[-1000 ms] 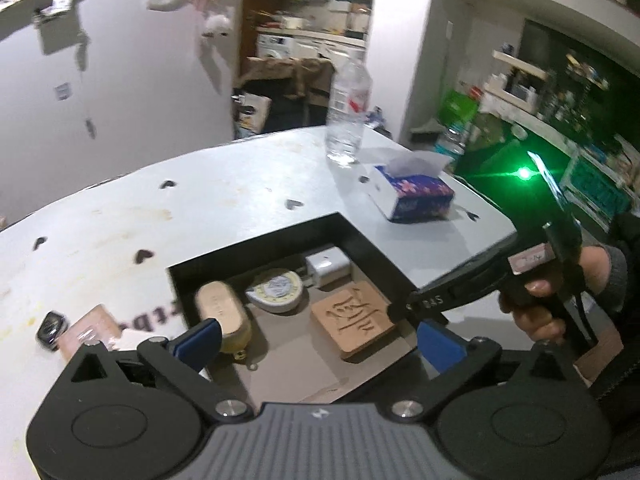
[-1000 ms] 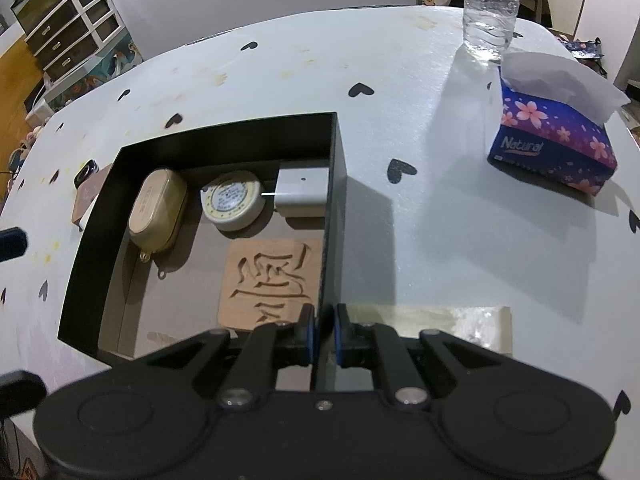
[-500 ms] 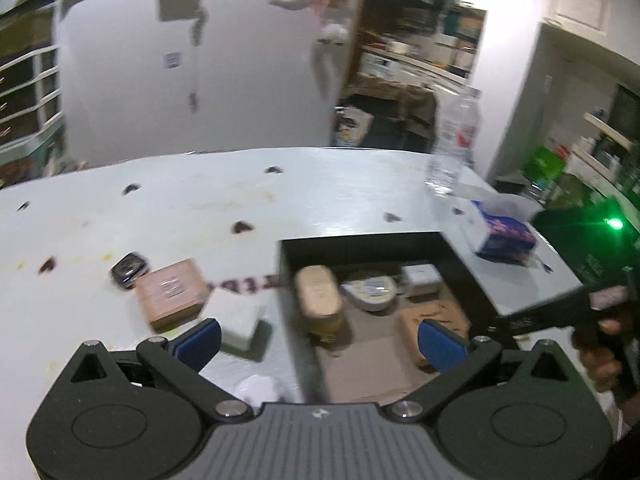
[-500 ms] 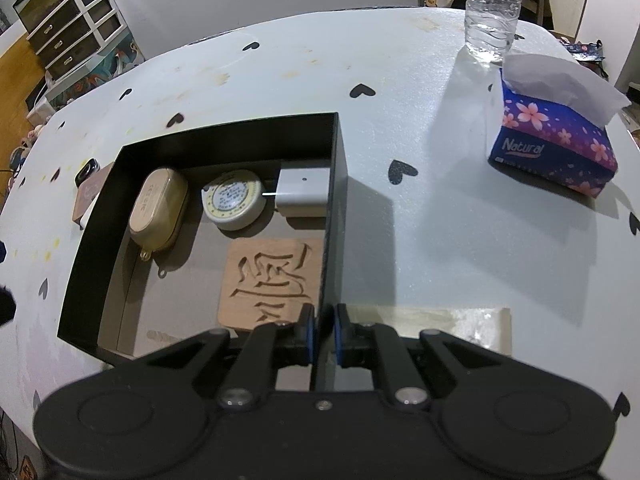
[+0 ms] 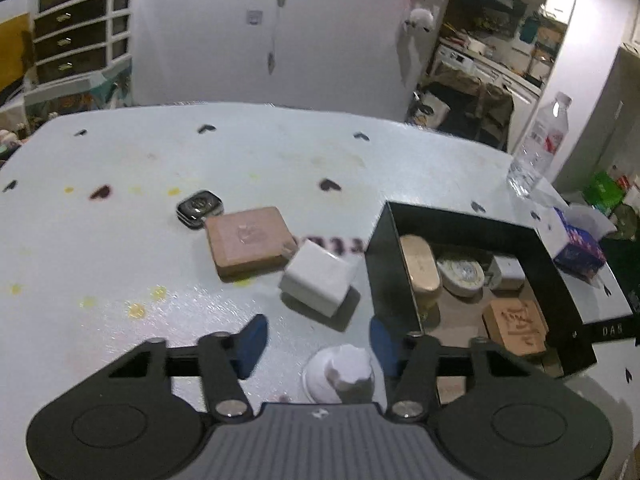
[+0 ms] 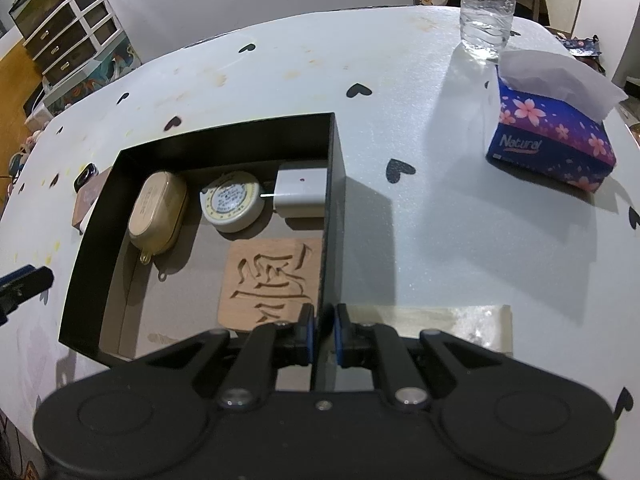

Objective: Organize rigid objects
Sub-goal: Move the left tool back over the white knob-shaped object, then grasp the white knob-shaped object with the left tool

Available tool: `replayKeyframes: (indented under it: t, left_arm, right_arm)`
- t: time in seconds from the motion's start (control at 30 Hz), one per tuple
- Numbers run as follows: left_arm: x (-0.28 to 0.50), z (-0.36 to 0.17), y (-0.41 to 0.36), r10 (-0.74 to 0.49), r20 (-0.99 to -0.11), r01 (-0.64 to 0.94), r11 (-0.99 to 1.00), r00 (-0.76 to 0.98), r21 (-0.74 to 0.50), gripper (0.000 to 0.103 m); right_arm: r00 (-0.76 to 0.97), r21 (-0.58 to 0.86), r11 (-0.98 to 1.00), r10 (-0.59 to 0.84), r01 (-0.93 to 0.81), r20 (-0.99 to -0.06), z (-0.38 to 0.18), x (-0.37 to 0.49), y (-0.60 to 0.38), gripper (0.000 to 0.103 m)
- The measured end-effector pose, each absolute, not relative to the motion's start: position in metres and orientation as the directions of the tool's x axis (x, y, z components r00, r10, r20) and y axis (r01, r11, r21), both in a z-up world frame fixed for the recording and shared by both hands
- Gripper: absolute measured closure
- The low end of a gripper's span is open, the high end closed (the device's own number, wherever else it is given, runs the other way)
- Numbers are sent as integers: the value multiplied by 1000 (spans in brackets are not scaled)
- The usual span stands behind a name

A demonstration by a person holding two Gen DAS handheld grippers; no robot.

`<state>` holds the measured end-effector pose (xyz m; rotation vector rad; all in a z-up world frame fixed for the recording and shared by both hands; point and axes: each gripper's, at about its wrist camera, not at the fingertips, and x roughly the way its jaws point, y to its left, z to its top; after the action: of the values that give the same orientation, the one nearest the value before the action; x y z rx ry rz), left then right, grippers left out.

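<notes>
My right gripper (image 6: 325,334) is shut on the right wall of the open black box (image 6: 224,130). In the box lie a beige oval case (image 6: 158,212), a round tape measure (image 6: 232,202), a white adapter (image 6: 300,192) and a carved wooden tile (image 6: 272,280). My left gripper (image 5: 317,332) hovers over the table left of the black box (image 5: 464,220), its jaws closing with nothing pressed between the pads. Just ahead of it lies a white charger block (image 5: 316,282). Beyond that are a pinkish-brown box (image 5: 248,240) and a small dark tin (image 5: 199,205). A white crumpled object (image 5: 340,370) sits low between the fingers.
A water bottle (image 6: 486,4) and a flowered tissue box (image 6: 552,140) stand on the table's far right. A shiny tape patch (image 6: 440,320) lies right of the box. The white table (image 5: 120,240) has dark heart marks and yellow stains. Drawers (image 5: 80,40) stand beyond its far edge.
My left gripper swung left from above the box to the table beside it, dropped lower, and its jaws narrowed. The right gripper kept its hold and did not move.
</notes>
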<state>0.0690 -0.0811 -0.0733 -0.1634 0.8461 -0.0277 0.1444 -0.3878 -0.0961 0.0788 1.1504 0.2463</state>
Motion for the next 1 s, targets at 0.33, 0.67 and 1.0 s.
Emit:
replayKeyframes:
  t: [0.33, 0.67, 1.0]
  left_arm:
    - [71, -94, -100, -144, -789, 80, 989, 597, -120, 73]
    - [78, -100, -106, -144, -801, 118, 989, 582, -92, 73]
    - [81, -101, -109, -126, -804, 126, 990, 581, -64, 71]
  right_arm:
    - [386, 195, 971, 234, -137, -892, -97, 144, -389, 93]
    - [387, 197, 971, 234, -133, -892, -96, 144, -390, 93]
    - [387, 197, 971, 234, -135, -892, -97, 144, -390, 93]
